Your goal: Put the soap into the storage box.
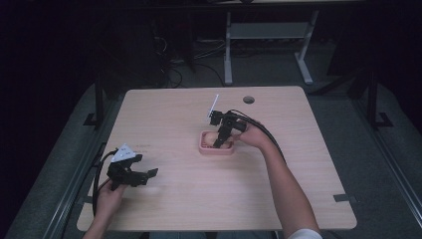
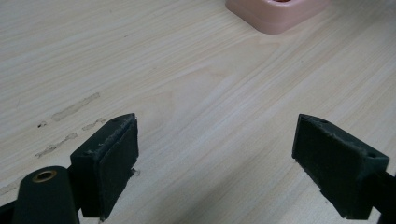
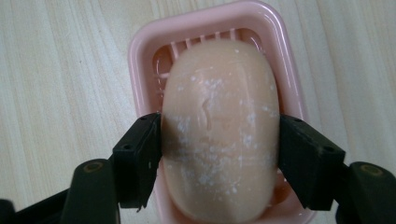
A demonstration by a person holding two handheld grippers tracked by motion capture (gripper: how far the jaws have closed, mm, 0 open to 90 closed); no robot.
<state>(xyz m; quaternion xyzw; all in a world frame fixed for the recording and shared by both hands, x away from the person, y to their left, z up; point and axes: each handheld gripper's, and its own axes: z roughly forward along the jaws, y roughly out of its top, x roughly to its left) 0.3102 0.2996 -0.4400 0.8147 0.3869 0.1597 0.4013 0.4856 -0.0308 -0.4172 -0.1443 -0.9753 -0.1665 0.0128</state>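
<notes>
Right gripper point(image 3: 219, 140): we see both jaws pressed against the flanks of the soap bar point(image 3: 219, 126).
Soap bar: lying in the pink soap dish point(image 3: 140, 60), mid-table.
Left gripper point(image 2: 217, 163): jaws wide apart, idle over bare table point(image 2: 187, 70).
Progress: we judge the grasp made; lifting remains.

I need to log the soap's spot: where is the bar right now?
In the right gripper view the soap bar sits in the pink dish, pinched between the right gripper jaws, near the table's middle.
</notes>
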